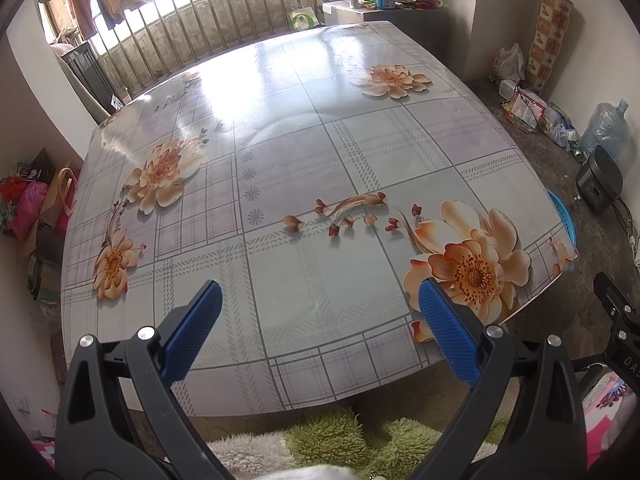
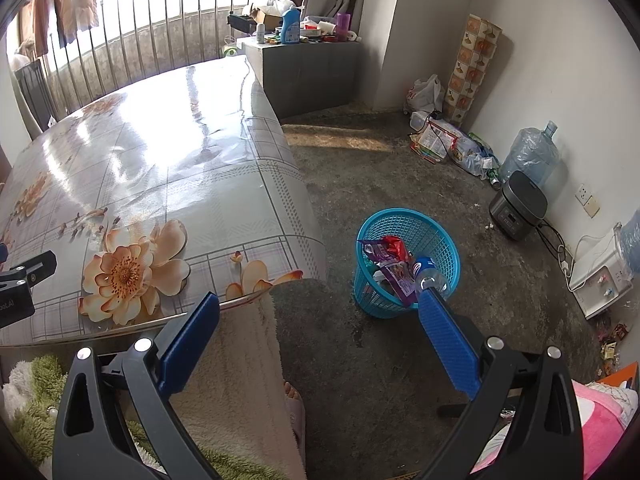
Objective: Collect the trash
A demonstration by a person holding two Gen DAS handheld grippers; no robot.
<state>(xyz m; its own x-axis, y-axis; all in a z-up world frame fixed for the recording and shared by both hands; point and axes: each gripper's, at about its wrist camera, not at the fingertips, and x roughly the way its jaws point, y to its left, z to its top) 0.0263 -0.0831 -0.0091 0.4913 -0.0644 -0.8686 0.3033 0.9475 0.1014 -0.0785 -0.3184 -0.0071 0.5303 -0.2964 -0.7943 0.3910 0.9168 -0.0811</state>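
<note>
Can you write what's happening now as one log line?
left hand-held gripper: open | right hand-held gripper: open | basket: wrappers, bottle inside | table

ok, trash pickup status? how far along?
Looks nearly done. Done: the blue basket on the floor beside the table holds wrappers and a plastic bottle, and no trash shows on the tabletop. In hand: nothing; the left gripper and right gripper both stand open and empty. Left: possibly the litter along the far wall, if that counts.
</note>
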